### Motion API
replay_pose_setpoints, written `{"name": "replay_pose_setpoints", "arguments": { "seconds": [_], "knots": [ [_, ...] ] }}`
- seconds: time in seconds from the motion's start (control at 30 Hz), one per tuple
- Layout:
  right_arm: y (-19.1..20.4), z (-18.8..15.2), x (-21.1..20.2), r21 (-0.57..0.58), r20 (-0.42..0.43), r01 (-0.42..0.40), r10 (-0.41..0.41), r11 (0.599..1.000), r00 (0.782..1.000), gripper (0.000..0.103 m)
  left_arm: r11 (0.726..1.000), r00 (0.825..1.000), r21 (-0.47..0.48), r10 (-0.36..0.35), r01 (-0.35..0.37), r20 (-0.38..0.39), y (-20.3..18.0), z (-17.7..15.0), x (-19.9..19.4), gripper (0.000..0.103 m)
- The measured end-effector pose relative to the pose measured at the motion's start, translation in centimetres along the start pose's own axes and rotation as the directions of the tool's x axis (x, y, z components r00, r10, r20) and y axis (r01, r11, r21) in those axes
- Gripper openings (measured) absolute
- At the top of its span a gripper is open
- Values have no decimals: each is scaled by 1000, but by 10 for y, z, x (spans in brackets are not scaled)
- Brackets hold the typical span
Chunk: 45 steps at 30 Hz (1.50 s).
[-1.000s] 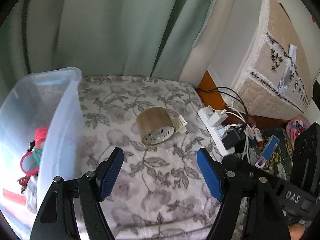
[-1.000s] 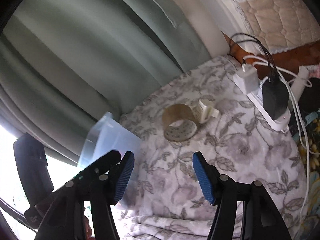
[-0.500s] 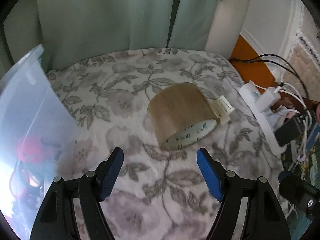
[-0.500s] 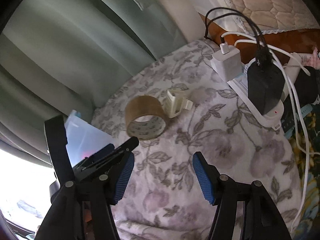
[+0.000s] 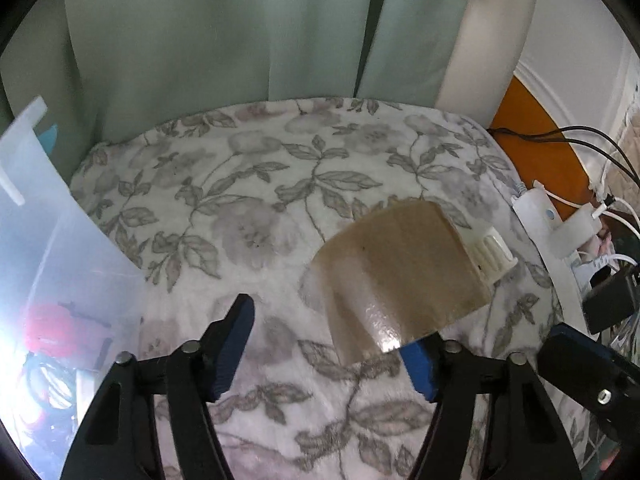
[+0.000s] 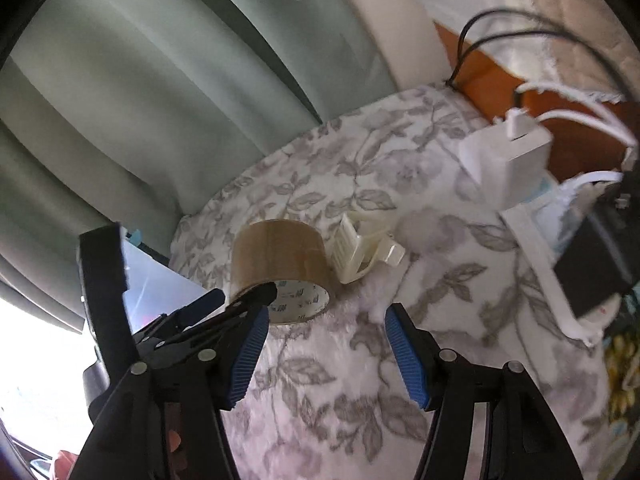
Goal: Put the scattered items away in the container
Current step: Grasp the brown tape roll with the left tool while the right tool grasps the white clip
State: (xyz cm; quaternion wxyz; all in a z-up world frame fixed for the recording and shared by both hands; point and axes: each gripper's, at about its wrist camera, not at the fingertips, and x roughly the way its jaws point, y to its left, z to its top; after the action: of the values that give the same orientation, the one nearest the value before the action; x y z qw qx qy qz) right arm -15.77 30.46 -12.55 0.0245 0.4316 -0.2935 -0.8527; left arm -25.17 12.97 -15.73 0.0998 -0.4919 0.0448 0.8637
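- The left gripper (image 5: pixel 328 344) has its black arms and ribbed blue pads spread wide, gripping nothing; the roll of brown tape (image 5: pixel 396 276) lies just ahead of the jaws, toward the right pad, which its glossy near edge partly covers.
- Whether that pad touches the roll cannot be told.
- The roll is a squat, shiny cylinder lying on its side on a soft, fuzzy blanket (image 5: pixel 248 184) printed with grey flowers and leaves.
- Beyond the roll, touching or just beside it, sits a cream plastic clip (image 6: pixel 360 248) with a ribbed face.
- Left of the left jaws stands the translucent plastic container (image 5: pixel 52 248), thin-walled with a lipped rim; blurred red things show through its side.
- The right gripper (image 6: pixel 324 344) is likewise spread and empty; the roll's printed cardboard core faces it, ahead and to the left.
- Right of both jaws lies a white power strip (image 6: pixel 536 248) carrying a white charger and a black adapter, with black and white cables.
- Pale green curtains (image 5: pixel 224 32) hang in smooth folds behind.
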Motion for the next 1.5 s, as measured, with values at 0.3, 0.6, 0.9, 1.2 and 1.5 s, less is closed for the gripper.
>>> {"name": "replay_pose_setpoints", "arguments": {
  "seconds": [0.3,0.6,0.9,1.2,1.5],
  "knots": [
    [-9,26,33,-12,5,67,-67,998,998,67,999,999,-36,-12,10,-41,12,0,15,62],
    [-20,37,67,86,-12,60,-60,994,998,67,997,997,-48,-69,67,-28,18,5,21,61],
    [-32,46,74,135,-17,111,-110,985,994,64,994,994,-21,-108,107,-17,16,10,26,61],
    [-47,53,74,176,-42,110,-104,978,994,37,992,991,-53,-120,118,-52,23,11,33,24],
    [-42,53,69,148,-28,119,-116,982,993,27,991,992,-65,-118,114,-48,21,11,32,18]
  ]
}}
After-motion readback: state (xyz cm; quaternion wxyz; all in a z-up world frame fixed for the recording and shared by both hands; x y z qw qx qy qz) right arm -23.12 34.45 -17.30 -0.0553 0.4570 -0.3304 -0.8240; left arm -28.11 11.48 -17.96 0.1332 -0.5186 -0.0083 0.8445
